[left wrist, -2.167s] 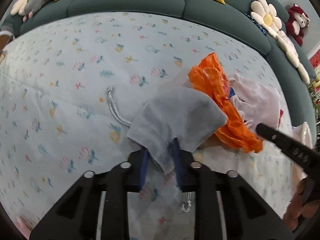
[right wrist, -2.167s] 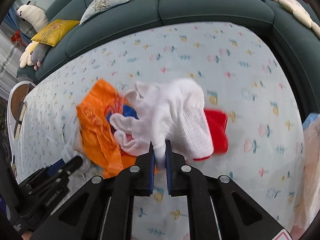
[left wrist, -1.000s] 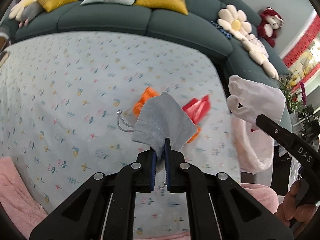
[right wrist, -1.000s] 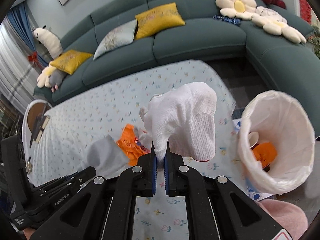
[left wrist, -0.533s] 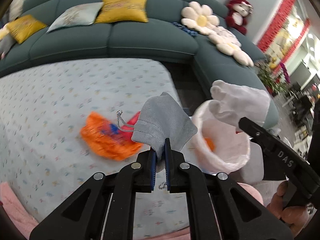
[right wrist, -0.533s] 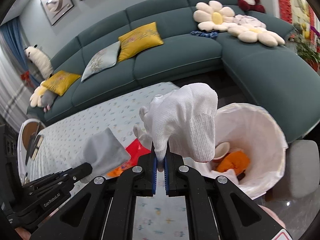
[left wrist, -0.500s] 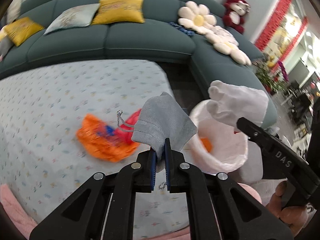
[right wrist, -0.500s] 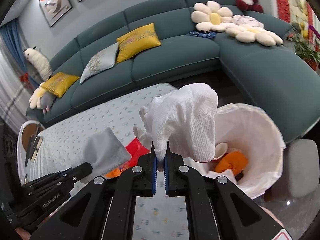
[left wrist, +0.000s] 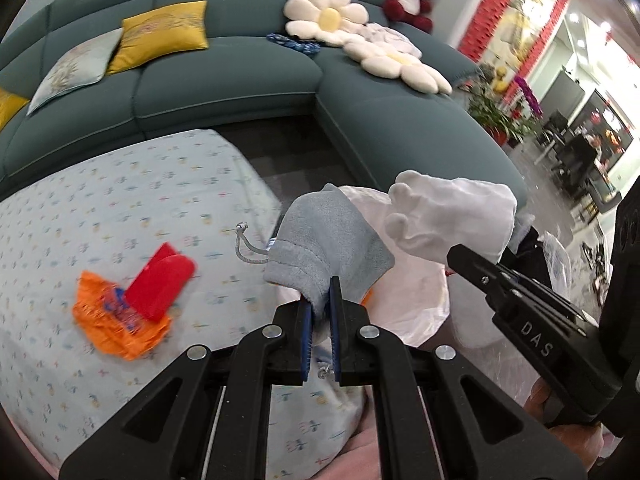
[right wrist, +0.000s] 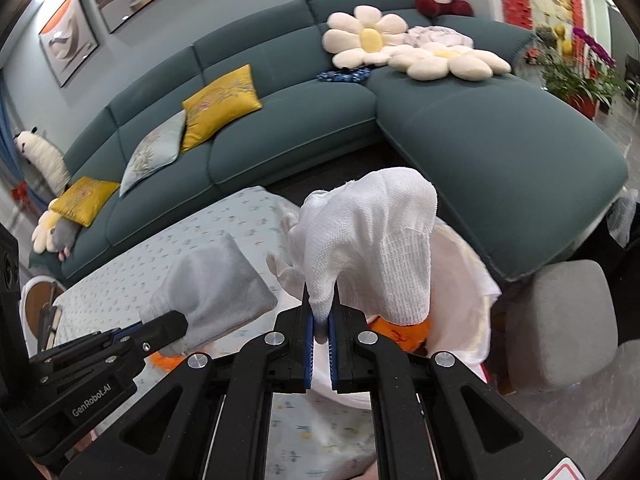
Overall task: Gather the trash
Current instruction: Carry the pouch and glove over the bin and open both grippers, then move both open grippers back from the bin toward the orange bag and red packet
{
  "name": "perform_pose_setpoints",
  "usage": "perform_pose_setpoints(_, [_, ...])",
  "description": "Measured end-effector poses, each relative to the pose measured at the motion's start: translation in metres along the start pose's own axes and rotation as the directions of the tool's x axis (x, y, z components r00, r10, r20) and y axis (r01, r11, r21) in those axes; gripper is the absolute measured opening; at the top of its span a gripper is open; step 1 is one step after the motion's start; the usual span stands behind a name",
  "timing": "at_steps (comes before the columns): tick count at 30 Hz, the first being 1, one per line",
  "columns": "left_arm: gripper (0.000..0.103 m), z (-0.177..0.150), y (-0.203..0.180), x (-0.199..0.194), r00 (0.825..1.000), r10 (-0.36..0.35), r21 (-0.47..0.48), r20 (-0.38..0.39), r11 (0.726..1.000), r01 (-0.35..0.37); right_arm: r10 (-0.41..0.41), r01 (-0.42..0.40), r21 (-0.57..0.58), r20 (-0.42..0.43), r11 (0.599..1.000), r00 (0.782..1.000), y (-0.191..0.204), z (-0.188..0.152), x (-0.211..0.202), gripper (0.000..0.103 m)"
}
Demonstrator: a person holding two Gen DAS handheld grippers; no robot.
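A: Left wrist view first. The left gripper (left wrist: 319,300) has its jaws pinched on the lower edge of a grey drawstring pouch (left wrist: 328,246), which stands up off the fingers; the cord loop (left wrist: 245,246) hangs out to its left.

B: What lies behind it?

A: The white bin liner (left wrist: 412,304) sits right behind and below the pouch, off the right edge of the floral tablecloth (left wrist: 120,216). A white knit glove (left wrist: 452,216) shows at the right, pinched in the right gripper (left wrist: 454,254), above the liner. On the cloth at the left, well apart from the pouch, lie an orange plastic bag (left wrist: 116,320) and a red flat piece (left wrist: 160,286) overlapping its top.

B: Right wrist view?

A: The right gripper (right wrist: 321,320) is pressed together on a fold of the white knit glove (right wrist: 372,244), which drapes up and to the right, over the mouth of the white bin liner (right wrist: 476,292). Orange trash (right wrist: 400,330) is visible inside the liner, under the glove. The left gripper (right wrist: 172,326) comes in from the near left with the grey drawstring pouch (right wrist: 216,286) in its tips, just left of the glove, over the edge of the floral tablecloth (right wrist: 208,228). A teal sofa (right wrist: 320,120) curves across the far side
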State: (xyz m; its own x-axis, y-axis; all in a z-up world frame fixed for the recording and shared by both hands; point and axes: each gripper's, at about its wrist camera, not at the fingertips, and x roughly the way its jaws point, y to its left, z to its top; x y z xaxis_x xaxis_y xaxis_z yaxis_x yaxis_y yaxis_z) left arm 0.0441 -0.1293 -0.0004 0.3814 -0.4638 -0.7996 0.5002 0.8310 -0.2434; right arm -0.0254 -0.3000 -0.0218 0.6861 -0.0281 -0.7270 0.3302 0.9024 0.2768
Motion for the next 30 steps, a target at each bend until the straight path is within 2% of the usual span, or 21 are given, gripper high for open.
perform_pose_setpoints(8, [0.008, 0.013, -0.024, 0.022, 1.0, -0.025, 0.021, -0.015, 0.999, 0.025, -0.021, 0.021, 0.033, -0.003, 0.999, 1.0, -0.026, 0.005, 0.006, 0.006])
perform_pose_setpoints(11, [0.011, 0.017, -0.023, 0.025, 0.999, -0.03, 0.004, -0.015, 1.0, 0.03, -0.035, 0.035, 0.033, 0.011, 0.999, 0.999, -0.027, 0.008, 0.007, 0.012])
perform_pose_setpoints(13, [0.029, 0.02, -0.021, 0.025, 1.0, -0.016, -0.008, -0.008, 1.0, 0.016, -0.03, 0.029, 0.038, 0.018, 0.999, 0.999, -0.027, 0.01, 0.007, 0.021])
perform_pose_setpoints(15, [0.037, 0.021, -0.017, 0.024, 1.0, -0.007, -0.023, -0.001, 1.0, 0.007, -0.034, 0.033, 0.041, 0.028, 0.999, 0.999, -0.026, 0.012, 0.006, 0.029])
perform_pose_setpoints(25, [0.039, 0.019, 0.007, 0.019, 1.0, 0.015, -0.077, 0.0, 0.997, -0.015, -0.027, 0.027, 0.008, 0.028, 1.0, 0.999, -0.011, 0.013, 0.006, 0.029])
perform_pose_setpoints(30, [0.039, 0.015, 0.015, 0.015, 1.0, 0.026, -0.09, 0.004, 0.996, -0.026, -0.024, 0.025, -0.009, 0.025, 1.0, 0.999, 0.0, 0.012, 0.007, 0.036])
